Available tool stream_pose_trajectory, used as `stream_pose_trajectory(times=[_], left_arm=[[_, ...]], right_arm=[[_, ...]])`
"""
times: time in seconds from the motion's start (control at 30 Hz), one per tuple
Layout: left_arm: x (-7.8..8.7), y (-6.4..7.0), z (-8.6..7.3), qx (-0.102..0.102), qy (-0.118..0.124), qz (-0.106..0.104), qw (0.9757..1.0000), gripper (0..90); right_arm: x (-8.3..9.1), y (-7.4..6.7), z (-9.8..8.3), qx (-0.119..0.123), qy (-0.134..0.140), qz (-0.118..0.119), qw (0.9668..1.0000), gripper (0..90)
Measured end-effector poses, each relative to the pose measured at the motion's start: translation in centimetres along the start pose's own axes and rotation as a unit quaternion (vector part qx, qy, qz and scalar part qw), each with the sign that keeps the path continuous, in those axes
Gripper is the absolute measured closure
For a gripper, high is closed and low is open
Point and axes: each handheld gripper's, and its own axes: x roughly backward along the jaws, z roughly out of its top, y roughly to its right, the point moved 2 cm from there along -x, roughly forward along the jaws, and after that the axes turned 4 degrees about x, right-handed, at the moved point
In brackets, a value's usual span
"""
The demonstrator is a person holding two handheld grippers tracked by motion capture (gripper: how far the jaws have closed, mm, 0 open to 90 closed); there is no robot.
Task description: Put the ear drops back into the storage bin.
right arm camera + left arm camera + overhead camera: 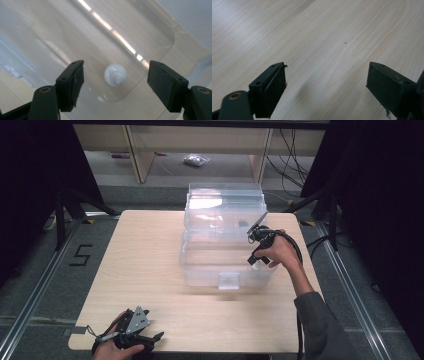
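The right gripper (115, 82) hangs over the near right corner of the clear plastic storage box (200, 270), pointing down into it. Its jaws stand wide apart and grip nothing. Between them, on the box floor, sits a small white bottle (115, 74), seen from straight above: a round white body with a narrower cap or nozzle at its centre. It appears to stand upright, close to the rounded corner of the floor panel, clear of both pads.

The left gripper (131, 334) rests at the near left edge of the light wooden table (140, 270), well apart from the box. Its jaws are also wide open, with bare wood between them in the left gripper view.

Handling notes for the bottle, as a judgement:
- Weight: probably light; a small plastic container.
- Stiffness: the body likely yields a little under pressure; the cap end is likely stiffer.
- Surface: smooth and round, so it may roll or squirt out of flat pads.
- Stability: a narrow upright form that a light knock could tip.
- Grip point: across the body just below the cap, pads on opposite sides, approached from directly above.

Beyond the bottle, the box's raised transparent lid (225, 202) stands at the far side. The box walls limit sideways approach.
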Motion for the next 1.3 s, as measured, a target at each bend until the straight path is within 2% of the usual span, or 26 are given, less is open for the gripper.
stream_pose_trajectory(times=[0.13,0.27,0.4,0.6,0.63,0.67,0.7,0.73,0.83,0.87,0.93,1.0,1.03,1.07,1.1,1.13,1.2,1.23,1.27,1.3], left_arm=[[0.0,0.0,0.0,-0.001,0.0,-0.001,1.0,15.3],[0.0,0.0,0.0,0.001,0.0,0.0,1.0,15.3],[0.0,0.0,0.0,0.0,0.0,0.0,1.0,15.3],[0.0,0.0,0.0,0.0,0.001,0.001,1.0,15.3],[0.0,0.0,0.0,0.001,0.001,0.001,1.0,15.3],[0.0,0.1,0.0,0.01,0.009,-0.002,0.9999,15.3],[0.0,0.1,0.0,0.011,0.01,-0.004,0.9999,15.3],[0.1,-0.1,0.0,0.001,-0.001,-0.005,1.0,15.3],[0.1,-0.1,0.0,0.003,0.002,0.0,1.0,15.3],[0.0,0.1,0.0,0.01,0.009,-0.002,0.9999,15.3],[0.0,0.2,0.0,0.012,0.011,-0.004,0.9999,15.3],[0.0,0.0,0.0,0.011,0.008,-0.006,0.9999,15.3],[0.1,0.0,0.0,0.004,0.002,-0.001,1.0,15.3],[0.0,0.1,0.0,0.011,0.009,-0.002,0.9999,15.3],[0.0,0.1,0.0,0.011,0.011,-0.002,0.9999,15.3],[0.0,0.1,0.0,0.011,0.01,-0.003,0.9999,15.3],[0.0,0.1,0.0,0.011,0.01,-0.002,0.9999,15.3],[0.0,0.1,0.0,0.011,0.01,-0.002,0.9999,15.3],[0.0,0.1,0.0,0.011,0.01,-0.003,0.9999,15.3],[0.0,0.1,0.0,0.012,0.011,-0.002,0.9999,15.3]], right_arm=[[0.3,-0.5,-0.1,-0.005,0.013,0.0,0.9999,28.3],[0.7,-0.8,-0.3,0.004,0.017,0.0,0.9999,25.7],[1.3,-1.2,-0.4,0.004,0.035,-0.002,0.9994,24.5],[2.3,-1.9,-0.7,-0.005,0.045,0.001,0.999,23.9],[2.6,-2.1,-0.8,0.0,0.047,-0.001,0.9989,24.0],[2.6,-2.2,-0.8,0.005,0.052,0.001,0.9986,24.0],[2.8,-2.4,-0.9,-0.001,0.057,0.001,0.9984,23.9],[2.8,-2.4,-1.0,0.006,0.063,0.001,0.998,24.0],[2.9,-2.7,-1.2,0.007,0.061,0.001,0.9981,24.0],[2.9,-2.8,-1.3,0.018,0.077,0.001,0.9969,24.0],[3.1,-3.1,-1.4,0.006,0.075,0.003,0.9972,24.0],[3.2,-3.1,-1.4,0.007,0.078,0.004,0.9969,23.9],[3.2,-3.2,-1.5,0.01,0.081,0.005,0.9967,23.9],[3.2,-3.4,-1.5,0.018,0.086,0.006,0.9961,24.0],[3.3,-3.6,-1.5,0.006,0.082,0.006,0.9966,23.9],[3.4,-3.7,-1.5,0.004,0.084,0.007,0.9964,24.0],[3.4,-3.6,-1.4,0.028,0.1,0.005,0.9946,24.0],[3.4,-3.6,-1.4,0.028,0.1,0.005,0.9946,24.0],[3.7,-4.1,-1.6,0.009,0.094,0.012,0.9954,24.0],[3.7,-4.0,-1.5,0.024,0.099,0.006,0.9948,24.0]])
